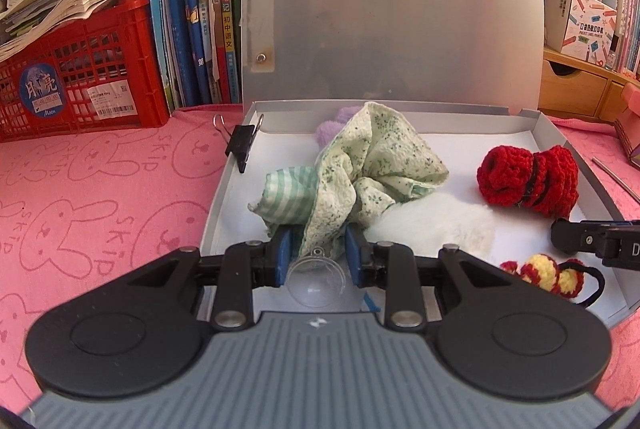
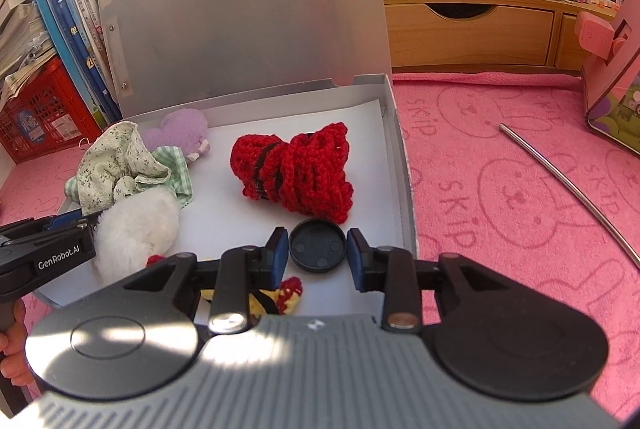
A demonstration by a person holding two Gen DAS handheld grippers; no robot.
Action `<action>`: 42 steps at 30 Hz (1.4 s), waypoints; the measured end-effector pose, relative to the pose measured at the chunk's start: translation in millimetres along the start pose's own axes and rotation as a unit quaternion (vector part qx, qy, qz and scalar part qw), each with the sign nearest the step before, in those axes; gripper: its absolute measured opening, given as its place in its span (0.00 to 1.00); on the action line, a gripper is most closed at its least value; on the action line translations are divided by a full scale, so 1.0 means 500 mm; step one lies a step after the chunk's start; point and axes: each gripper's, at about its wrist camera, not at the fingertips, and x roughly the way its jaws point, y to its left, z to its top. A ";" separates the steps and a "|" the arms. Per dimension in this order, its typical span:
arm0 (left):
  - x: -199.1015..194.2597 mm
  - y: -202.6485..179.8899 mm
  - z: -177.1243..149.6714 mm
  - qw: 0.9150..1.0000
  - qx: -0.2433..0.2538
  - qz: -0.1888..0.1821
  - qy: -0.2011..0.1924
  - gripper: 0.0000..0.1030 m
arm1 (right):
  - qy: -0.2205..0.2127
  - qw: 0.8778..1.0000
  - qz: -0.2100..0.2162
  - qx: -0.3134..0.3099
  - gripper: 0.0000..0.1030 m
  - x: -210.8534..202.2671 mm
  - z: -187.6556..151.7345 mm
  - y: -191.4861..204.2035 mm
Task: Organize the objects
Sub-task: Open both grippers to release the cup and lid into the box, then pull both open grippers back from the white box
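An open grey box (image 1: pixel 224 185) (image 2: pixel 404 165) lies on the pink cloth, its lid standing up. Inside are a green floral cloth (image 1: pixel 376 157) (image 2: pixel 116 165), a red crochet piece (image 1: pixel 528 175) (image 2: pixel 296 173), a white fluffy item (image 1: pixel 440 225) (image 2: pixel 136 233), a purple plush (image 1: pixel 328 131) (image 2: pixel 176 129) and a red-and-yellow crochet piece (image 1: pixel 548 275) (image 2: pixel 286 295). My left gripper (image 1: pixel 318 253) is open, its pads either side of the cloth's lower edge, above a clear plastic dome (image 1: pixel 316 279). My right gripper (image 2: pixel 318 249) is open around a round black cap (image 2: pixel 317 244), gaps showing at both pads.
A black binder clip (image 1: pixel 240 143) is clipped on the box's left wall. A red crate (image 1: pixel 76 77) and upright books (image 1: pixel 196 9) stand behind. A metal rod (image 2: pixel 568 185) lies on the cloth right of the box, near a pink box (image 2: pixel 612 85). Wooden drawers (image 2: pixel 468 29) stand at the back.
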 end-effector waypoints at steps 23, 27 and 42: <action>-0.031 -0.008 -0.027 0.999 0.029 0.022 0.000 0.82 | -0.021 0.999 0.024 -0.028 0.82 -0.039 -0.020 0.018; -0.039 -0.007 -0.027 0.999 0.028 0.022 0.004 0.83 | -0.020 0.999 0.027 -0.024 0.85 -0.044 -0.023 0.017; -0.127 -0.002 -0.035 0.999 0.031 -0.004 -0.020 0.89 | -0.065 0.996 0.048 -0.045 0.94 -0.123 -0.040 0.027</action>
